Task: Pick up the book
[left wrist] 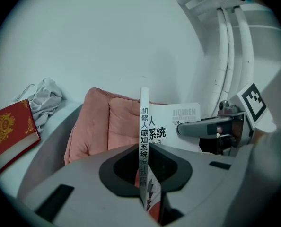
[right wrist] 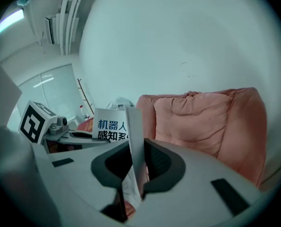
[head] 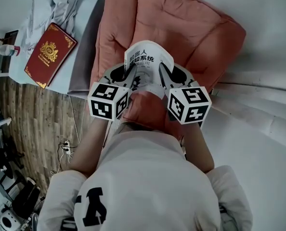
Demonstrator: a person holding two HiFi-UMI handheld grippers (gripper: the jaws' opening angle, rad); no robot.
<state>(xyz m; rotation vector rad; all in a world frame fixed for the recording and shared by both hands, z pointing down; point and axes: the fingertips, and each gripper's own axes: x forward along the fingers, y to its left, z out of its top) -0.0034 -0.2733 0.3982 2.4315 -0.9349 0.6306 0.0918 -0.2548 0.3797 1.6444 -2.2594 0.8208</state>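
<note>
A white book [head: 148, 59] with blue and black characters is held up off the pink quilt [head: 191, 28], between both grippers. My left gripper [head: 128, 75] is shut on the book's spine side; in the left gripper view the spine [left wrist: 144, 126] stands upright between its jaws [left wrist: 147, 176]. My right gripper [head: 165, 75] is shut on the opposite, page edge [right wrist: 132, 136], which runs into its jaws [right wrist: 133, 176]. Each gripper view shows the other gripper across the cover: the right gripper [left wrist: 211, 126] and the left gripper [right wrist: 60, 131].
A red book with a gold crest [head: 49, 52] lies on the bed's pale sheet at the left, beside crumpled grey clothing [head: 56, 4]. A bottle [head: 6, 49] stands further left. A power strip [head: 65, 148] lies on the wooden floor. White wall fills the right.
</note>
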